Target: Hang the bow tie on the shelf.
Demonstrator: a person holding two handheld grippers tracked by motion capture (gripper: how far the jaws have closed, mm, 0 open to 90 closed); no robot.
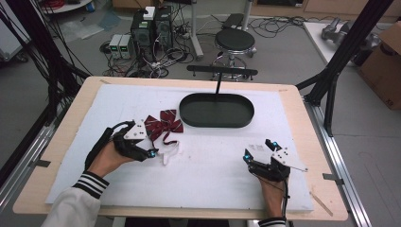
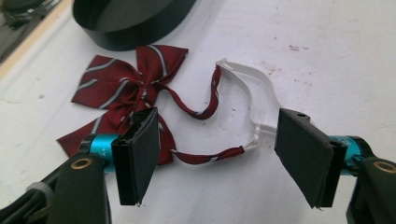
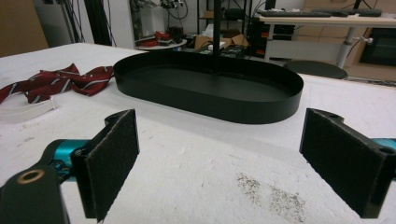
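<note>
Black padded jaws of the left gripper (image 2: 212, 158) stand wide apart over the strap of the bow tie (image 2: 128, 88), holding nothing. That red striped bow tie lies flat on the white table cover (image 1: 208, 156), just left of the black oval tray (image 1: 216, 110), its white elastic loop (image 2: 254, 88) trailing toward the person. Judging by this, the work is at its start — the tie has not been lifted, and picking it up and, likely, carrying it to the empty tray remain. Farther right, the right gripper (image 1: 259, 150) rests on the cover well apart from the tie, jaws also apart and empty. Its own view looks low across the cover into the tray's wall (image 3: 210, 100) and a dark smudge (image 3: 271, 193) on the cover; the high view alone takes in both hands, the black stand (image 1: 221, 72) and a stool (image 1: 235, 40) beyond the table.
</note>
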